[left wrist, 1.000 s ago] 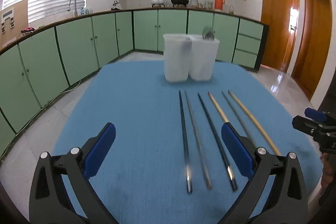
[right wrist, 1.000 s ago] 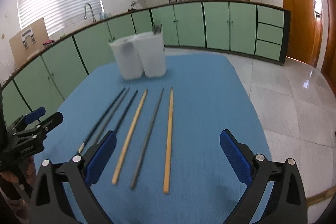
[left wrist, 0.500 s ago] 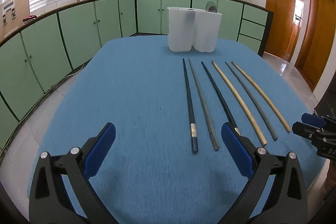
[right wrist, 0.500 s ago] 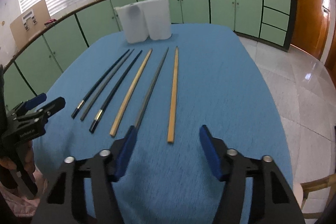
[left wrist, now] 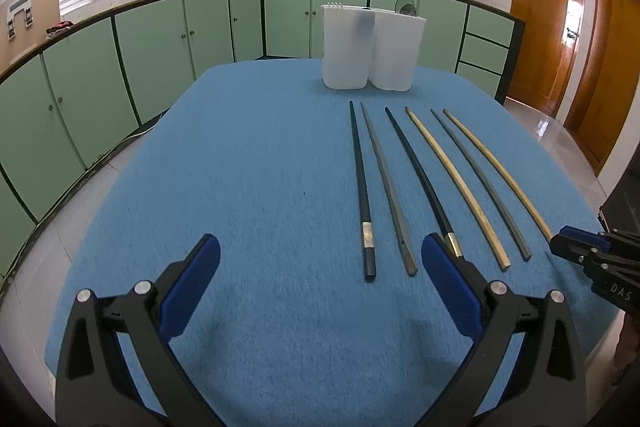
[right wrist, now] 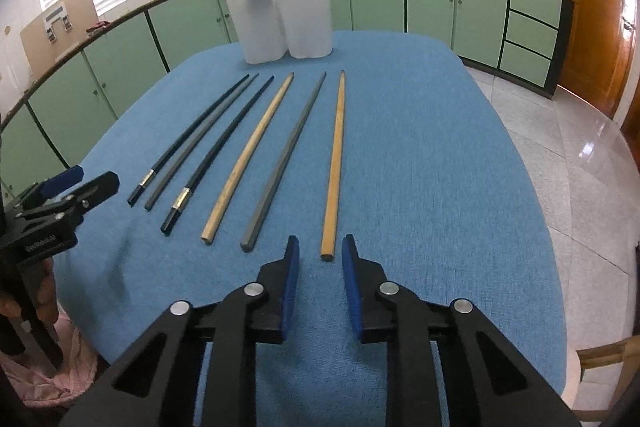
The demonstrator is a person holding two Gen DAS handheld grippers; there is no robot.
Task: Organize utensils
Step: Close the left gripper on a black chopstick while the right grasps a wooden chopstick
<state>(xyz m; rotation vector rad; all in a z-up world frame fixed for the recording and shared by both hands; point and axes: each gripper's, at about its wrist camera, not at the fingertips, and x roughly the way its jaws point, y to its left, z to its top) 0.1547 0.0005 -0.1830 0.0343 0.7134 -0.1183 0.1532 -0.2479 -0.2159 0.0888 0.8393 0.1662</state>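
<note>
Your right gripper (right wrist: 320,247) was spread wide a second ago; now its jaws are closing, lined up on the near end of the tan chopstick (right wrist: 334,171) furthest right. The blue pads flank that end but do not press on it yet, so nothing is held. Both views have also dipped toward the table (left wrist: 240,167), and the 6 chopsticks now read sharp instead of blurred. That looks like the first pick of the task just starting, with all 6 sticks left to sort.

Your left gripper (left wrist: 320,259) stays released and wide, empty, hovering over bare cloth left of the black stick (left wrist: 362,187); its right pad sits over the tail of the second black stick (left wrist: 424,183).

The 6 lie side by side, tips toward the white holder (left wrist: 372,47) at the far end. The holder already has something in it.

Room:
- The tan stick has open cloth to its right, then the table edge and the floor.
- Its left neighbour, the grey stick (right wrist: 286,163), lies just beside it, so a wide sweep could nudge it.
- The near ends sit close to your table edge.
- The path to the holder is clear.
</note>
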